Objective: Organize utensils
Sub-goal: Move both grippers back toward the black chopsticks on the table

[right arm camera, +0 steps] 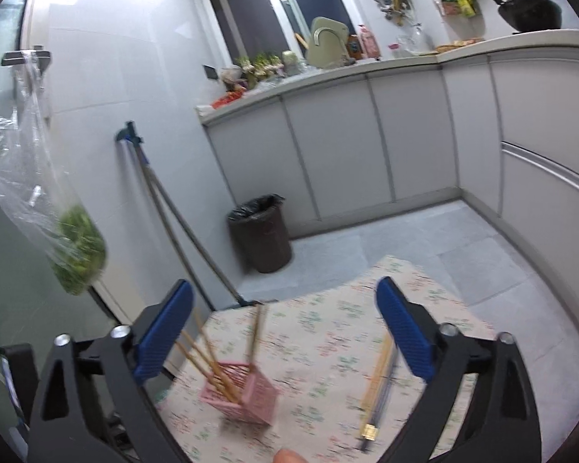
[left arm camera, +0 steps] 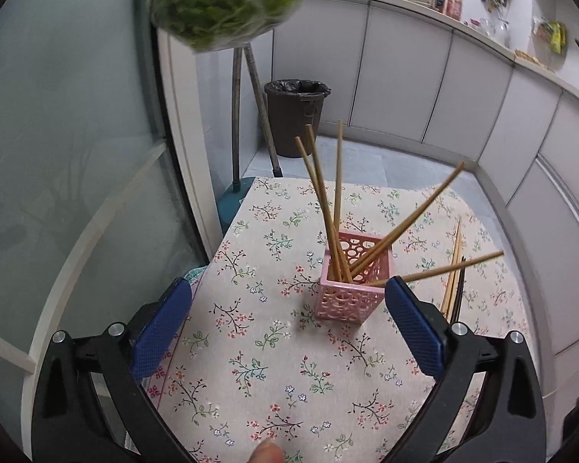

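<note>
A home kitchen: pale grey cabinet doors (right arm camera: 405,135) run under a light worktop (right arm camera: 328,71) with a curved metal tap (right arm camera: 328,36) below a window (right arm camera: 258,11). A black frying pan (right arm camera: 529,9) sits on the counter (far right), and a brown lined waste bin (right arm camera: 260,233) stands on the grey tiled floor (right arm camera: 424,239).

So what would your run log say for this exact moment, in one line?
left gripper: open, empty | right gripper: open, empty | pink holder: upright, wooden chopsticks inside | loose chopsticks: on tablecloth, beside holder
</note>
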